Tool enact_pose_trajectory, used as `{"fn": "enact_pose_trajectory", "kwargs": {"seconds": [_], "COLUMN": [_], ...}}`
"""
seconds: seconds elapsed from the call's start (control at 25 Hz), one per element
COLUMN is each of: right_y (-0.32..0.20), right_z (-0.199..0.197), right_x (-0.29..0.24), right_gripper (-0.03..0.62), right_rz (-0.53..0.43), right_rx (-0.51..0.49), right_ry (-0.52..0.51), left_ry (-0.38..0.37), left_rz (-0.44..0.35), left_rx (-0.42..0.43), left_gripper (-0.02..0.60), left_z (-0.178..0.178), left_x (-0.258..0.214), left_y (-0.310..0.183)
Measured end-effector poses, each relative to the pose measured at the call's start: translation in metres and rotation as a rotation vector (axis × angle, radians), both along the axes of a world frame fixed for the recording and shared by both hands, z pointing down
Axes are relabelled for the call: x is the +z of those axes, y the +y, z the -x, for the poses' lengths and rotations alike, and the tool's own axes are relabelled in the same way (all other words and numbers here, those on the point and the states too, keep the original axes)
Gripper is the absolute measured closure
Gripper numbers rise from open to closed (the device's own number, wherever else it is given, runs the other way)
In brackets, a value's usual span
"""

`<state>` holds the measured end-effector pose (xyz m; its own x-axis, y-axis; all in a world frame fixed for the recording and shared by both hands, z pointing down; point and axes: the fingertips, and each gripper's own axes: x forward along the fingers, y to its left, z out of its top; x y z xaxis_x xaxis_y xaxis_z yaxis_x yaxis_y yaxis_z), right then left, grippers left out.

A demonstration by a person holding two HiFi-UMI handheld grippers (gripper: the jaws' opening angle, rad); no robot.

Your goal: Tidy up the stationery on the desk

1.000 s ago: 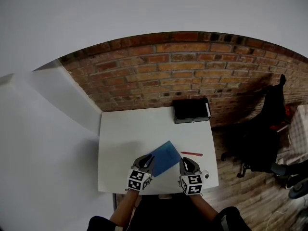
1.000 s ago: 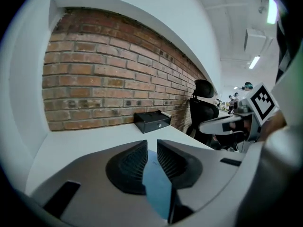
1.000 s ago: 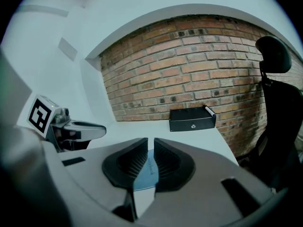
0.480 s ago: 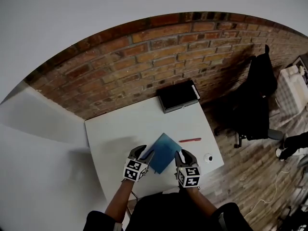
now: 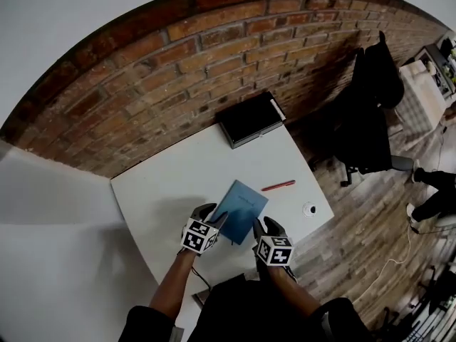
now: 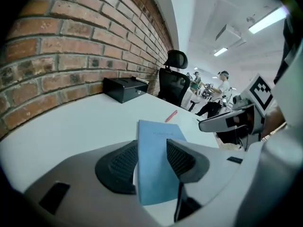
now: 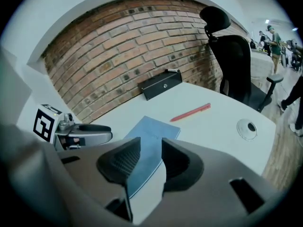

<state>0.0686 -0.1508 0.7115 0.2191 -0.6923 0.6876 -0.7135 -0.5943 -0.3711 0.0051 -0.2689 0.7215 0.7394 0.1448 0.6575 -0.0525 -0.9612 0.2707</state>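
Counter (image 5: 167, 191): white, its far edge against a brick wall (image 5: 178, 70)
Blue notebook (image 5: 240, 210): lies flat on the counter near the front edge, turned at a slant, its near end reaching in between the two grippers
Left gripper (image 6: 151, 148): angled down at the notebook's near left corner; its fingers (image 6: 122, 162) have just been opening and stand wide apart, with the notebook's edge in the gap and neither pad clamped on it
Right gripper (image 7: 150, 148): angled down at the notebook's near right side; its fingers (image 7: 124, 161) have just been opening too and stand wide apart, the blue cover showing between them, unclamped
Red pen (image 5: 278, 186): on the counter just beyond the notebook's right corner, apart from it
Black box (image 5: 249, 118): shut, at the counter's far edge by the wall
Round cable port (image 5: 309, 209): set in the counter near its right edge
Black office chair (image 5: 370, 112): on the wooden floor to the right of the counter
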Motion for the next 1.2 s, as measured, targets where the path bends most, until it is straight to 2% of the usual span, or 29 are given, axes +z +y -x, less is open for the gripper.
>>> {"fn": "enact_pose_trajectory", "kwargs": {"seconds": [0.32, 0.68, 1.04, 1.2], "right_y": [0.007, 0.005, 0.003, 0.008], "right_z": [0.019, 0.036, 0.043, 0.04], "right_x": [0.037, 0.06, 0.067, 0.073], "right_gripper": [0.464, 0.464, 0.465, 0.49], "right_rz": [0.035, 0.044, 0.031, 0.074], "right_rx": [0.13, 0.192, 0.173, 0.142], "right_ry": [-0.127, -0.21, -0.273, -0.293], "left_ry": [-0.103, -0.166, -0.164, -0.17], "left_rz": [0.017, 0.039, 0.034, 0.027], "left_rx": [0.083, 0.116, 0.106, 0.087], "left_gripper": [0.402, 0.402, 0.402, 0.402], "left_z": [0.003, 0.006, 0.007, 0.008], "left_x": [0.036, 0.057, 0.059, 0.059], "left_y": [0.007, 0.009, 0.011, 0.011]}}
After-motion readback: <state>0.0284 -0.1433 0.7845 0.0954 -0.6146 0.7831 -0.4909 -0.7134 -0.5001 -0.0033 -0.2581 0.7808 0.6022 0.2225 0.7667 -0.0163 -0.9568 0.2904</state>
